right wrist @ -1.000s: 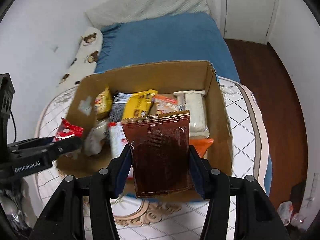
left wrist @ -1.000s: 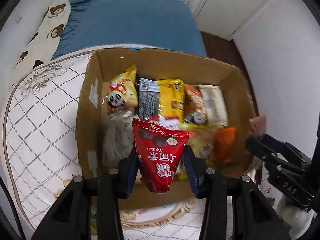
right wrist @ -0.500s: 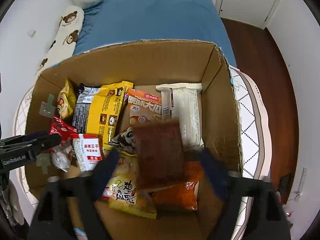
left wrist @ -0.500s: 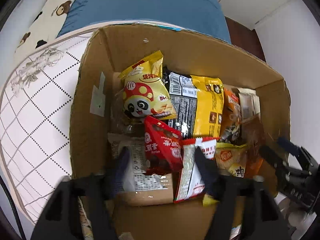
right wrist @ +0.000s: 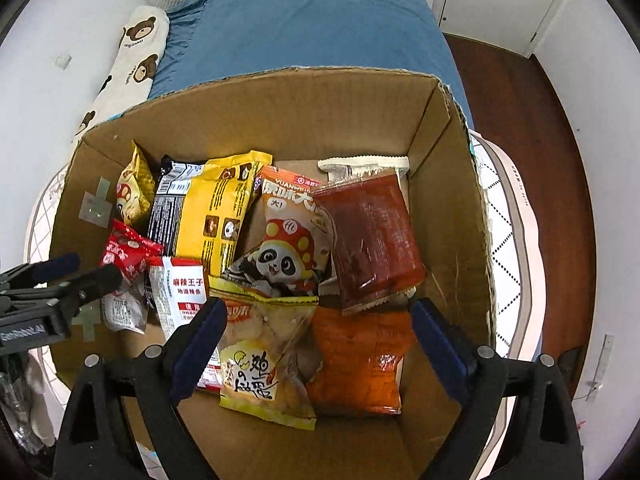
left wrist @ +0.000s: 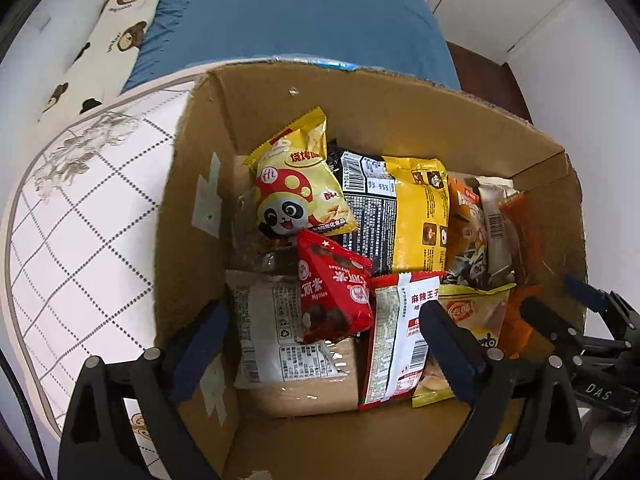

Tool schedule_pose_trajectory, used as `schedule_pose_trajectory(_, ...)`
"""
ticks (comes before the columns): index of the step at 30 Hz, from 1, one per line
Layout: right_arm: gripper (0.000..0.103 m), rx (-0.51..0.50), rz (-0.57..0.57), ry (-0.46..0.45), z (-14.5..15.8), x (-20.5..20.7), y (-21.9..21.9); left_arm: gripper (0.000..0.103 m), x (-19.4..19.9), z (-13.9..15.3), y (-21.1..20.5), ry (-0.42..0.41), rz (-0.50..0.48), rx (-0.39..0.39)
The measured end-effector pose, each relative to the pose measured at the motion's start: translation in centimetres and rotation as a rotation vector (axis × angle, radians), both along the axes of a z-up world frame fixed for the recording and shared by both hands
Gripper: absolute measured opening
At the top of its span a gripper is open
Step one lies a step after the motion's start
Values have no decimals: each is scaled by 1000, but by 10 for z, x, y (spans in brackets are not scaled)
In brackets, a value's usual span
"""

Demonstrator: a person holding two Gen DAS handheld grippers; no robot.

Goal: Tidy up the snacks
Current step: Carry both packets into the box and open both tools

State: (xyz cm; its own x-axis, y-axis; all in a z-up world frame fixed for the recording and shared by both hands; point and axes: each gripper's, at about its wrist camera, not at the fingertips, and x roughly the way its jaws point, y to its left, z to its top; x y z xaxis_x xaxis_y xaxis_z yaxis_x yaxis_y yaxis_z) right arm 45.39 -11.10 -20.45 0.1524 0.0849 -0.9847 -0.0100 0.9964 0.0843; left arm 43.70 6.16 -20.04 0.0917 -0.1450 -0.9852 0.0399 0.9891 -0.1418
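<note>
A cardboard box holds several snack packs. The red Mylikes pack lies free in the box's left part, on a white pack. The dark red pack lies free at the box's right, over an orange pack. My left gripper is open and empty above the box's near left. My right gripper is open and empty above the near right, over a yellow egg snack pack.
The box stands on a round white quilted mat. A blue bed and a bear-print pillow lie behind. Dark wood floor and white walls lie to the right.
Both grippers moved down over the box and opened. The red Mylikes pack dropped from the left gripper and the dark red pack from the right gripper into the box.
</note>
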Motion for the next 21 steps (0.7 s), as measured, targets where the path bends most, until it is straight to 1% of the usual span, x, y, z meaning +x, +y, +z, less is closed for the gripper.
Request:
schedule_pose_trajectory(4, 95, -7, 5, -21, 6, -8, 1, 98, -11, 9, 1, -40, 4, 15)
schedule_pose_trajectory(7, 95, -28, 9, -63, 17, -20, 1, 98, -22, 16, 1, -66, -2, 30)
schedule_pose_trajectory(12, 95, -28, 4, -107, 33, -39, 1, 98, -45, 37, -5, -146, -15, 69)
schedule_pose_trajectory(15, 95, -17, 0, -144, 45, -52, 0, 98, -58, 49, -8, -179, -19, 66)
schedule_pose_trajectory(21, 95, -14, 2, -231, 77, -82, 0, 98, -89, 79, -10, -274, -16, 78)
